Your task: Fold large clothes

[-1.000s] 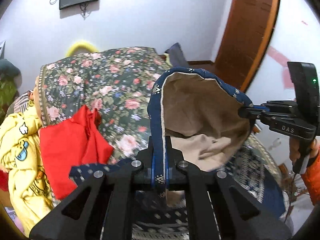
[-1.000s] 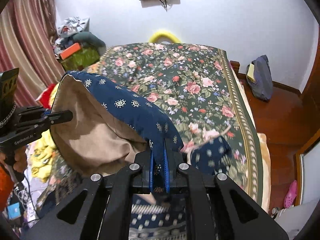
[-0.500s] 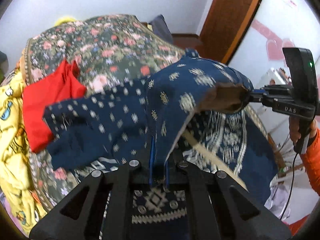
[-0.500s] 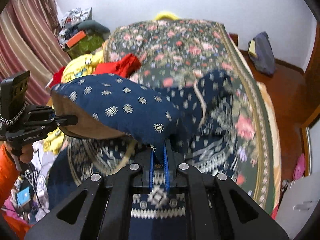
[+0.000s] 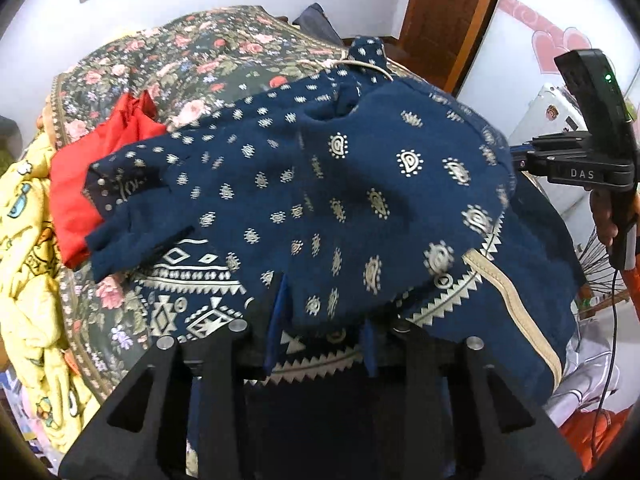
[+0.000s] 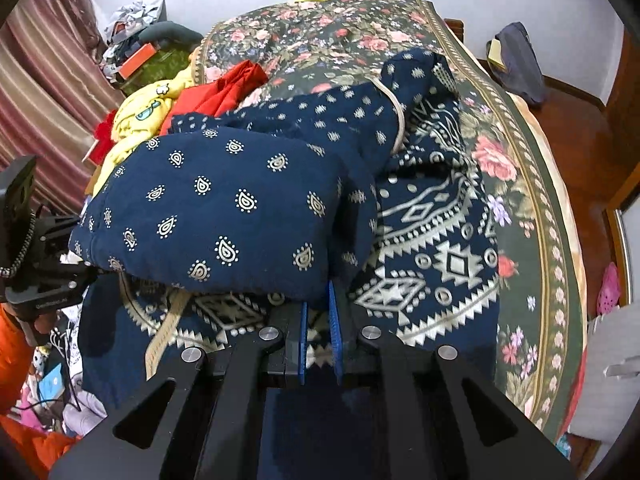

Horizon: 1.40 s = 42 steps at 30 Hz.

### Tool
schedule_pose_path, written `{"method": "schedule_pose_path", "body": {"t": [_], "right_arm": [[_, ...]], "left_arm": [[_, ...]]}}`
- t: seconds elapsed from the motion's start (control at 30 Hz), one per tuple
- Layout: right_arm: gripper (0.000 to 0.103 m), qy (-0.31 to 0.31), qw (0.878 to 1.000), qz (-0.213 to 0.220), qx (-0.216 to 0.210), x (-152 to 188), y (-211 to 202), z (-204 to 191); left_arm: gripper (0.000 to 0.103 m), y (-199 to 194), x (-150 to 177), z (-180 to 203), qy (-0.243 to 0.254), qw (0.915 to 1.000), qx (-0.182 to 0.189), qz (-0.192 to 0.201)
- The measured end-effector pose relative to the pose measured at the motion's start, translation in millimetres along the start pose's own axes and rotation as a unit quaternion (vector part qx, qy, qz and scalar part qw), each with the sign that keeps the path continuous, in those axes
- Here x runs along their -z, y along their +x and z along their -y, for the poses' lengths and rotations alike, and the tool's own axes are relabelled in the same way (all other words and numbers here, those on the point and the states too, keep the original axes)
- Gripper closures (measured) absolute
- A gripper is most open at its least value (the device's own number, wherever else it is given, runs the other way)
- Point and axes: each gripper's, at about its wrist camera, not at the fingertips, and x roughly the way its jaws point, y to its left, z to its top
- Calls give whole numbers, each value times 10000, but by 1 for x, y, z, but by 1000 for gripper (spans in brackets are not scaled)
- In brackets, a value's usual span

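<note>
A large navy garment (image 5: 340,200) with cream paisley dots and a zigzag border lies folded over itself on the floral bed; it also shows in the right wrist view (image 6: 240,216). My left gripper (image 5: 322,320) is open, its blue pads apart, with the folded edge resting loosely between them. My right gripper (image 6: 318,320) is open by a narrow gap at the fold's near corner. The right gripper also shows in the left wrist view (image 5: 520,160) at the fold's right end.
A red cloth (image 5: 92,168) and a yellow printed garment (image 5: 24,240) lie at the bed's left side. The floral bedspread (image 6: 532,184) runs right to the bed edge. A wooden door (image 5: 448,12) stands behind. Clutter lies on the floor at left (image 6: 52,380).
Both grippers brought the lifted navy edge forward and down, laying the top half over the lower half. Both grippers, shut on the edge before, have opened.
</note>
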Motion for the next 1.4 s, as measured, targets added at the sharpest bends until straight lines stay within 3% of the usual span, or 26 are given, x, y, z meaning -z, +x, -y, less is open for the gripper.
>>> {"method": "schedule_pose_path", "body": {"t": [0.17, 0.33, 0.6, 0.67, 0.8, 0.97, 1.2, 1.4], "right_arm": [[93, 51, 10000, 44, 24, 3, -17, 4], [93, 28, 9992, 393, 102, -7, -41, 4], [93, -316, 9961, 800, 200, -38, -49, -21], [91, -381, 9957, 819, 181, -44, -45, -26], [86, -407, 9964, 714, 201, -55, -25, -33], [64, -335, 9985, 367, 238, -52, 5, -32], [64, -201, 9982, -468, 310, -25, 50, -16], [63, -297, 9978, -476, 364, -15, 47, -15]], "left_arm": [[64, -29, -4, -8, -114, 9994, -45, 318], [61, -61, -20, -18, -283, 9969, -47, 735], [61, -82, -56, -31, -545, 9909, 41, 1232], [54, -80, -64, -32, -558, 9902, 30, 1279], [53, -51, -77, -32, -527, 9932, -115, 1034], [53, 3, -73, -21, -362, 9986, -35, 395], [53, 56, -45, -5, -248, 9994, -111, -219], [53, 61, -35, -3, -255, 9993, -149, -233]]}}
